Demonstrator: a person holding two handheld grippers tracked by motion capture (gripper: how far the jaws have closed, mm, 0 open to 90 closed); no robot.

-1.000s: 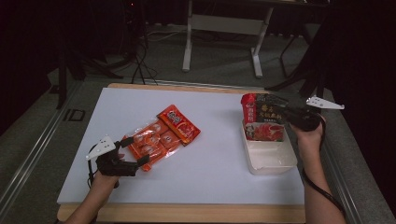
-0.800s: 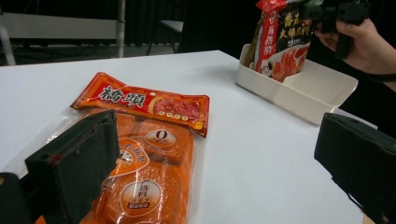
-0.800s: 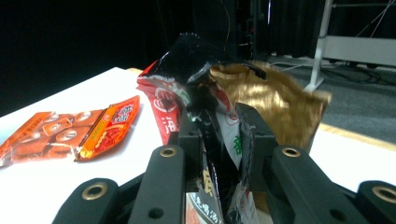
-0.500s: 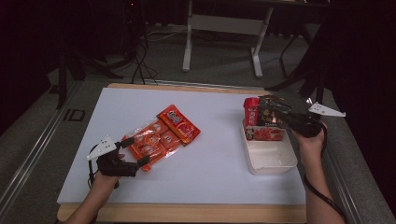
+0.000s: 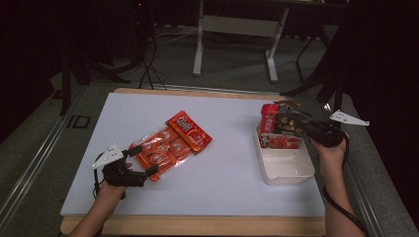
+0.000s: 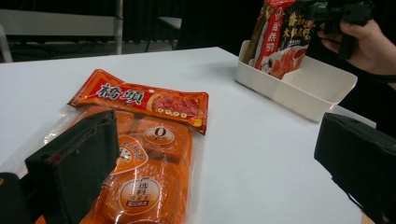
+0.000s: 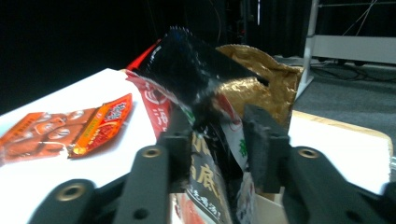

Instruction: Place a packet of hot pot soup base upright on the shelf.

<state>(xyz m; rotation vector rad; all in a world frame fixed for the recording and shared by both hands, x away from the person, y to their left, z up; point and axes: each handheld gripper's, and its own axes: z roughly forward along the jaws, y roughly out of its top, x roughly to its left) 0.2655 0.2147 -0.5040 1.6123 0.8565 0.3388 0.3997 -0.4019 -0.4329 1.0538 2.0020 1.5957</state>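
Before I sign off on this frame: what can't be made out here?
- Right gripper view: the black-and-red sauce packet fills the gap between the right gripper jaws, which have just been opening; contact is unclear.
- High view: print on the orange snack bag is too small.
- Left gripper view: blurred jaws hide the bag's lower edge.

A dim room with black curtains, grey floor (image 5: pixel 237 79), a white-legged table frame (image 5: pixel 234 24) and trailing cables (image 5: pixel 148 59).

We see our two black grippers, left gripper (image 5: pixel 148 170) at the lower left, right gripper (image 5: pixel 291 123) at the right, each with a grey three-cornered plate, thin black cable, round silver screw holes, bare forearms.
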